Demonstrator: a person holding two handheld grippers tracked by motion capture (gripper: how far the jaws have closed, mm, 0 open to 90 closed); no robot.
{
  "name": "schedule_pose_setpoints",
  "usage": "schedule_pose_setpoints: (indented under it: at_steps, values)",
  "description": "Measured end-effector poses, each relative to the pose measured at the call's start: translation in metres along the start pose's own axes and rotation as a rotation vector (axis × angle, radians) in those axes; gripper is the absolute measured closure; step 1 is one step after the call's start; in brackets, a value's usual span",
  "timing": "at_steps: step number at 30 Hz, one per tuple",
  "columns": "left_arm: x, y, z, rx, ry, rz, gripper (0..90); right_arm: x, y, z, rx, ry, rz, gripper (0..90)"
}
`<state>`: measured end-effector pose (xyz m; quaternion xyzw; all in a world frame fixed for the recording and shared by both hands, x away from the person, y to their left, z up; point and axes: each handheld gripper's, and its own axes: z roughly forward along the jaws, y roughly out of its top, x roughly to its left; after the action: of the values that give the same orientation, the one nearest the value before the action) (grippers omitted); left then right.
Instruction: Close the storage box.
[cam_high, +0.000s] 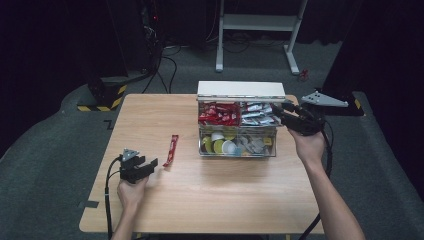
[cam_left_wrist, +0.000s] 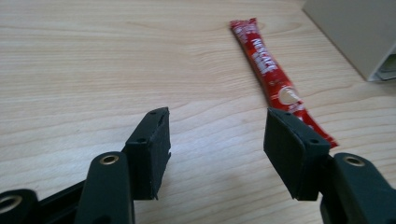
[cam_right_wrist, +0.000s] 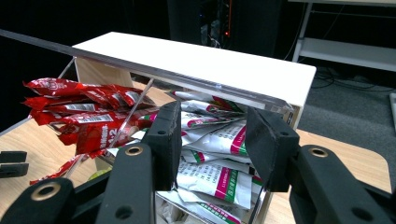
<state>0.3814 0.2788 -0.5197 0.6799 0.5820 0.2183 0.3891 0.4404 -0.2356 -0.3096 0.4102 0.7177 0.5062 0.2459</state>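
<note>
Looks like one red Nescafé stick sachet (cam_high: 171, 150) is already out of the clear organizer box (cam_high: 236, 148) and lying flat on the wooden table (cam_high: 210, 195). It sits just ahead of the left gripper (cam_high: 150, 165), a bit off toward its right jaw, and nothing's touching it. That gripper's jaws stand wide apart and empty.

The right gripper (cam_high: 278, 109) is up at the box's top tier, jaws partly open with the white-and-green sachets (cam_right_wrist: 219, 144) right in front. I can't tell if it's pinching one. So I'd guess more picking is left.

The stick's long axis runs away from the left gripper, angled slightly toward the box.
</note>
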Motion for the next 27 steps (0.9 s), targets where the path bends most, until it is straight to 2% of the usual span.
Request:
schedule_pose_setpoints:
  at_steps: [1,4,13,16,19,22,27]
  values:
    - [0.002,-0.002,0.001,-0.002,0.016,-0.006,41.3,0.001,0.000,-0.001,-0.001,0.002,-0.002,56.3]
    - [0.004,-0.004,0.002,0.004,0.028,-0.007,41.4,0.001,-0.001,-0.003,-0.004,0.003,-0.003,56.3]
    - [0.004,-0.006,0.004,0.032,0.065,0.022,41.4,-0.001,-0.007,-0.006,0.005,0.001,0.004,55.9]
    - [0.001,-0.006,0.005,0.039,0.079,0.044,40.7,-0.004,-0.010,-0.007,0.007,-0.003,0.013,55.8]
    - [-0.004,-0.006,0.006,0.053,0.105,0.091,38.6,-0.006,-0.014,-0.009,0.013,-0.008,0.018,55.7]
    - [-0.006,-0.006,0.007,0.061,0.116,0.109,37.4,-0.006,-0.017,-0.009,0.019,-0.007,0.018,55.6]
    - [-0.005,-0.006,0.007,0.057,0.106,0.098,37.2,-0.006,-0.019,-0.009,0.023,-0.009,0.017,55.4]
